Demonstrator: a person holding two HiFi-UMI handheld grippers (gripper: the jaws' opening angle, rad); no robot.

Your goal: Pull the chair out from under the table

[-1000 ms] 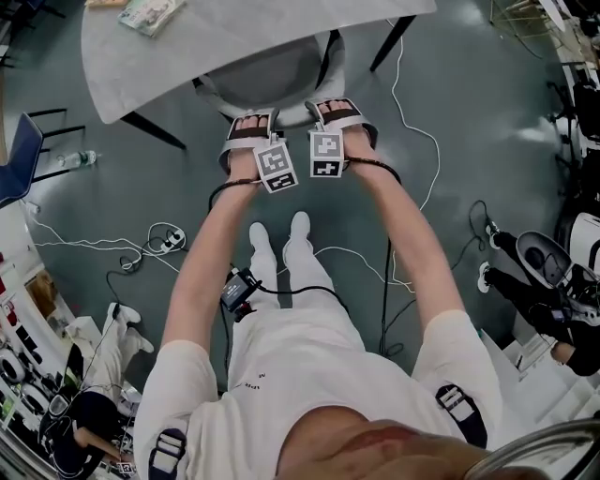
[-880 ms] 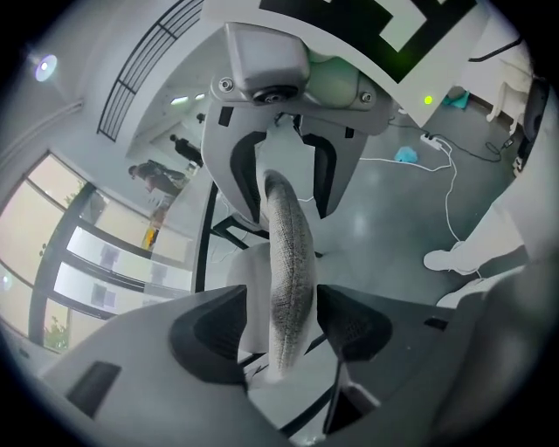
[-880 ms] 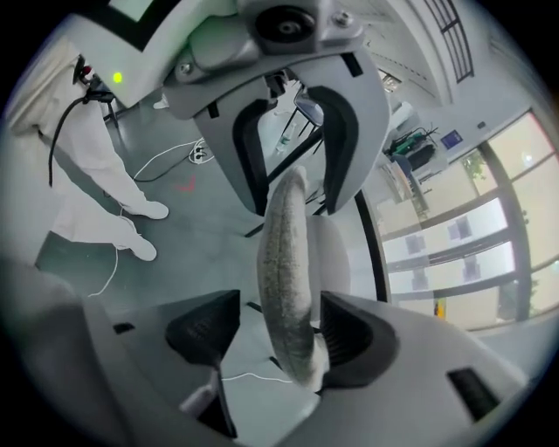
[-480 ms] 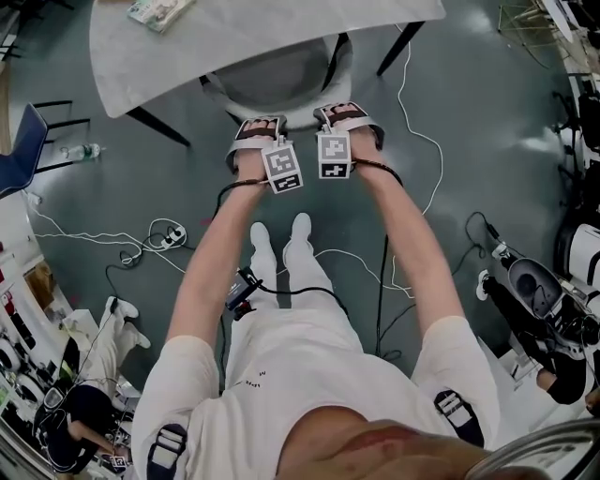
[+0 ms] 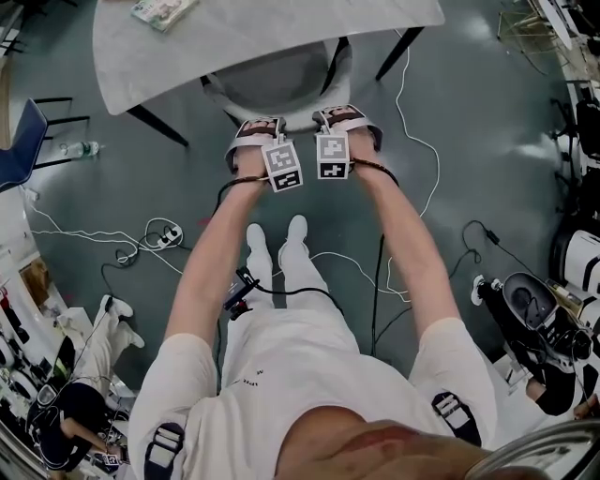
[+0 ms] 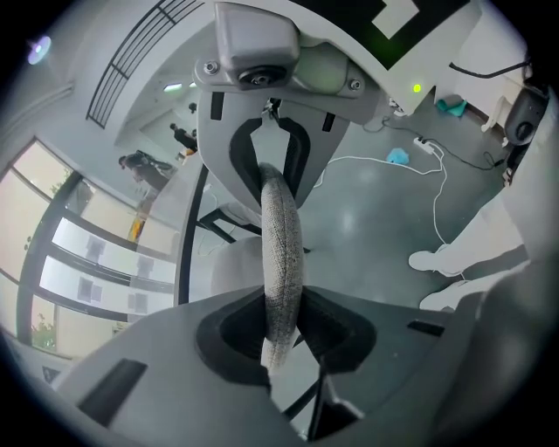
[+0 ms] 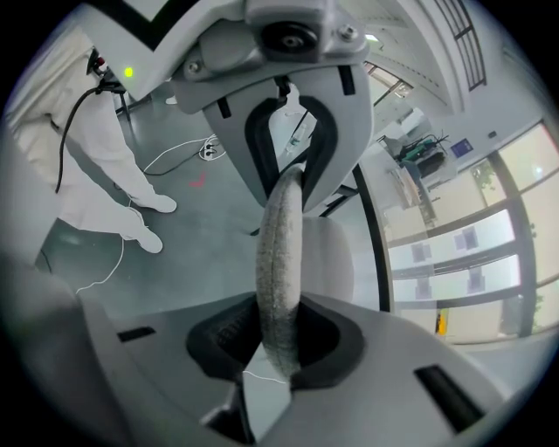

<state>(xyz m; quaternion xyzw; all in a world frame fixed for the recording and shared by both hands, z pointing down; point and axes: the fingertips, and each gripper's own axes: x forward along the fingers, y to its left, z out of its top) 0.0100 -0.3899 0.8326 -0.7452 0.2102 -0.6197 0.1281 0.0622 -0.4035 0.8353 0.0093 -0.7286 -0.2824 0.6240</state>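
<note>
A grey chair (image 5: 281, 80) stands tucked under the pale table (image 5: 234, 42), with only its seat and curved backrest showing. Both grippers sit side by side on the backrest's top edge. My left gripper (image 5: 256, 129) is closing, and the fabric-covered rim (image 6: 281, 253) is pinched between its jaws (image 6: 281, 327). My right gripper (image 5: 342, 117) is closing too, with the same rim (image 7: 278, 253) squeezed between its jaws (image 7: 278, 336). Each gripper view shows the other gripper clamped further along the rim, the right gripper (image 6: 272, 175) and the left gripper (image 7: 293, 166).
The table's dark legs (image 5: 155, 125) splay out on both sides of the chair. Cables (image 5: 150, 234) trail over the green floor around the person's feet (image 5: 272, 239). A booklet (image 5: 161, 11) lies on the table. A blue chair (image 5: 19, 150) and a bottle (image 5: 80, 148) are at the left.
Both grippers have stayed on the backrest's top edge, and the chair has not shifted. The head view has drifted slightly.
</note>
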